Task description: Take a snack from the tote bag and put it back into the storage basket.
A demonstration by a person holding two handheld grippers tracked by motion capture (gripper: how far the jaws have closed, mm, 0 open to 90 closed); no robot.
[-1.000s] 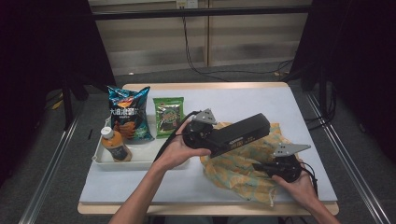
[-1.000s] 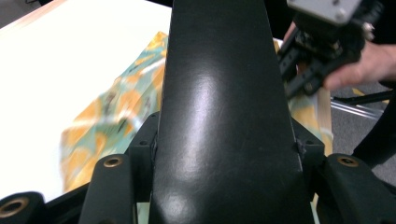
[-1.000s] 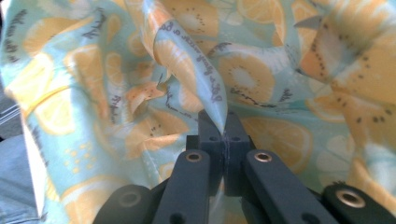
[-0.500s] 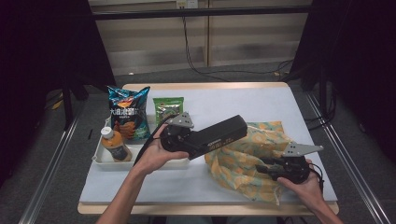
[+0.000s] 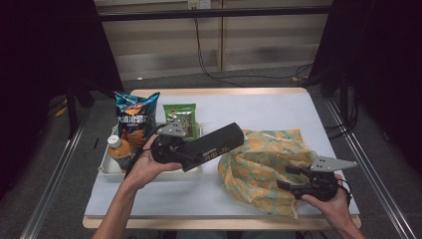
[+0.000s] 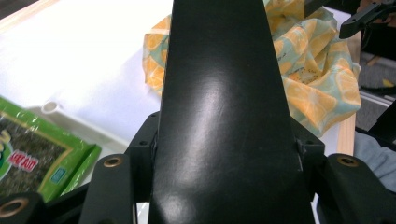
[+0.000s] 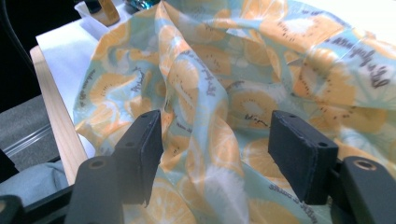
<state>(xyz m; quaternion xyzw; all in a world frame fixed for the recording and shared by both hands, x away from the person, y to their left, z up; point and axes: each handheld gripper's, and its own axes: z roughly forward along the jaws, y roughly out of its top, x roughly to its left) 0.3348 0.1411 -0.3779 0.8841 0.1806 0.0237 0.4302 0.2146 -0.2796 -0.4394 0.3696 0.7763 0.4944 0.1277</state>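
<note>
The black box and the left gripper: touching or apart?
Touching. In the left gripper view the black box sits clamped between both jaws of the left gripper.

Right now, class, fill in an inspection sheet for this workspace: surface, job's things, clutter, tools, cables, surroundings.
Surface: white table with a wooden edge.
Job's things: black box clamped in the left tool; citrus-print bag lying crumpled.
Clutter: chip bag, green snack pack, bottle in a white tray.
Tools: right tool, jaws just opening, pads clear of the bag's cloth between them.
Cables: black cables on the floor beyond.
Surroundings: dark curtains, pale wall panels.
</note>
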